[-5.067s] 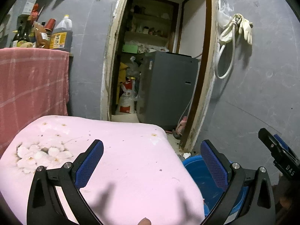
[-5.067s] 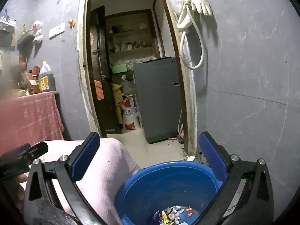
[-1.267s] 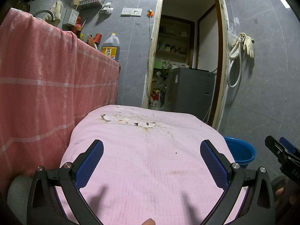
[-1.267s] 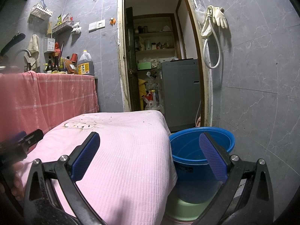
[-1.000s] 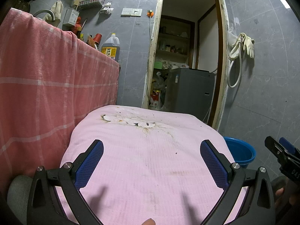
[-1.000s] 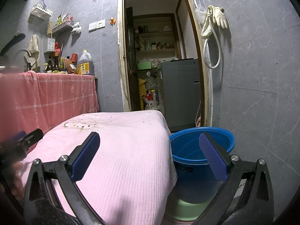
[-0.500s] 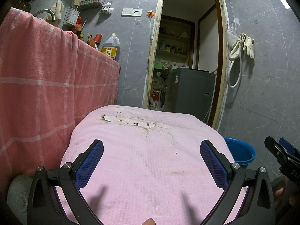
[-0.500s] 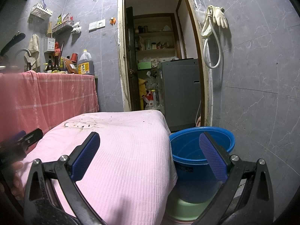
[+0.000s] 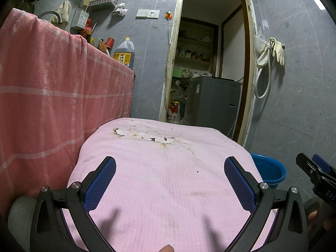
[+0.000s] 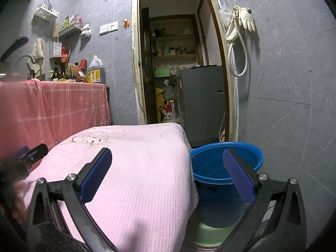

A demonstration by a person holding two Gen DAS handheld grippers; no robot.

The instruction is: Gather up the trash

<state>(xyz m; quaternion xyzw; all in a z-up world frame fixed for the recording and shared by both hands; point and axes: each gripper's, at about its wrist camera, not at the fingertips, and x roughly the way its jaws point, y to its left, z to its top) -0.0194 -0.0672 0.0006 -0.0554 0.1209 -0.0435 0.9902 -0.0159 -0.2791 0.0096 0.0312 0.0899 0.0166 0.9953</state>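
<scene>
Left gripper [image 9: 169, 176]: spread wide, blue-padded fingers [image 9: 98, 183] holding nothing, poised over a pink cloth [image 9: 166, 180]. Right gripper [image 10: 167, 171]: likewise wide apart and empty, one finger over the pink cloth [image 10: 134, 168], the other in front of a blue bucket [image 10: 212, 191].

No loose trash to be made out on the cloth in either view; only small dark specks and brownish stains around a pale flower print [image 9: 145, 135] toward the far end. Blue bucket [image 9: 269, 172] just beside the cloth's right edge, standing on the floor in a pale green basin [image 10: 206, 235].

From the left wrist: only the bucket's rim and a bit of wall, plus the right gripper's tip [image 9: 315, 171] at the right edge. From the right wrist: the bucket's full side with dark lettering, the basin beneath, and the left gripper's tip [image 10: 29, 157] at the left edge. Bucket's bottom hidden in both views, so contents impossible to tell.

Farther out: a red checked cloth [image 9: 52, 96] hung over a counter at left, an oil jug [image 10: 96, 72] and bottles on top. Beyond, an open doorway [image 10: 178, 63] with shelves, a grey appliance [image 10: 200, 103] and a red-and-white sack [image 10: 168, 114]. On the tiled wall at right, rubber gloves [image 10: 244, 20] and a looped hose [image 10: 238, 56].
</scene>
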